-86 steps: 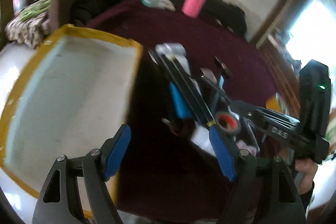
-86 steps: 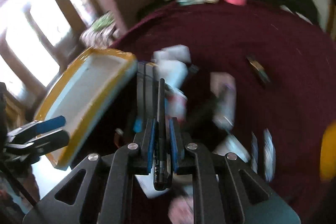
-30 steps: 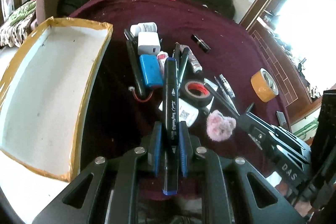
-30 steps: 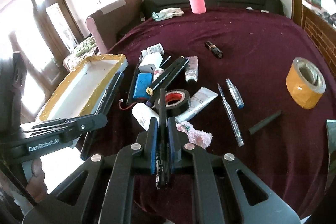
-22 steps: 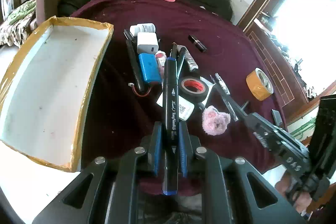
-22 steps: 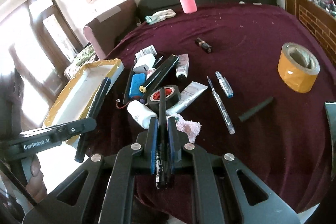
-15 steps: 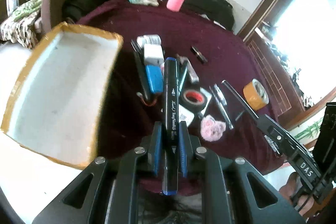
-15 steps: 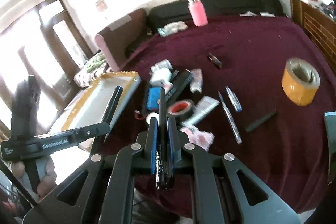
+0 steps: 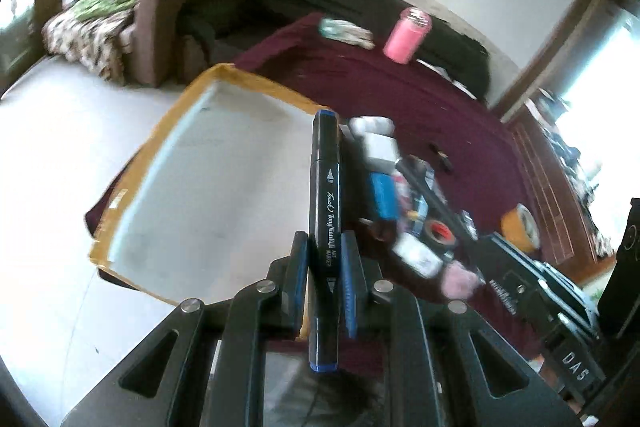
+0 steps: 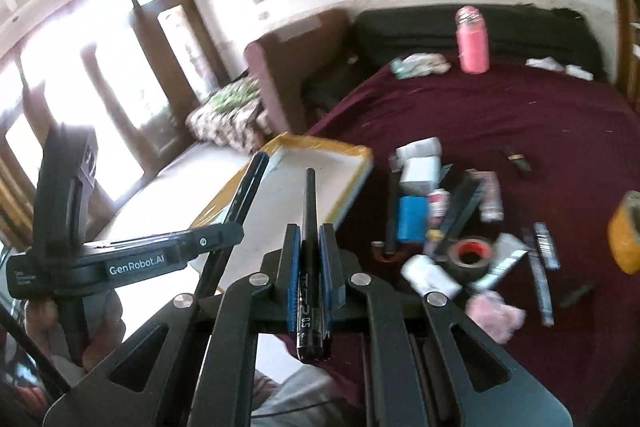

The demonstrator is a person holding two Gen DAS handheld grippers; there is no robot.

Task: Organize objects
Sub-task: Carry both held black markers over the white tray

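Both grippers swung left off the clutter, so the marker [image 9: 325,227] and pen [image 10: 310,251] now point over the tray [image 9: 160,131].

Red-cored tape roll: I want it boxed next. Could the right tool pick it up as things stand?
Probably not yet: the right tool is shut on a thin black pen, so it can't take the tape roll until that's dropped.

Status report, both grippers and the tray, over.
Left gripper shut on black art marker. Right gripper shut on thin black pen. Yellow-rimmed white tray ahead, looks empty. Nothing seen blocking it.
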